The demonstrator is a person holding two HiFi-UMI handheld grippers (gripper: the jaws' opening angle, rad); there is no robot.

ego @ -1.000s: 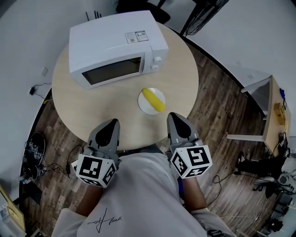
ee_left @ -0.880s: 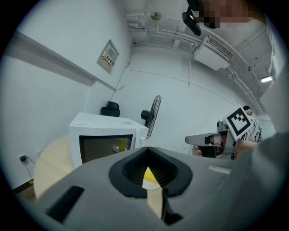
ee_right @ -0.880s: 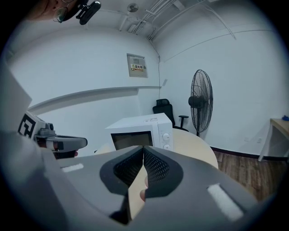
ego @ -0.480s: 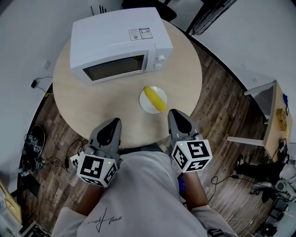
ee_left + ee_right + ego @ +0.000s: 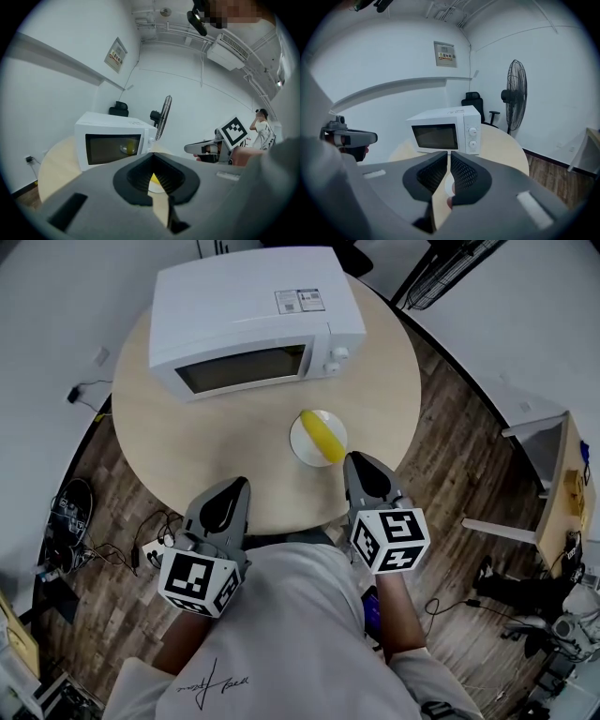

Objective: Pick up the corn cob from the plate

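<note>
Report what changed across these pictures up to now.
The right gripper moved toward the plate, its tip now close to the rim. Its jaws have just been opening slightly, with nothing between them. Nothing was grasped. The corn cob lies on the plate as before; left gripper and microwave unchanged.

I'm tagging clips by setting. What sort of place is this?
Probably an office or lab room rather than a home kitchen: a microwave sits on a round table, with an office chair and a pedestal fan behind it.
</note>
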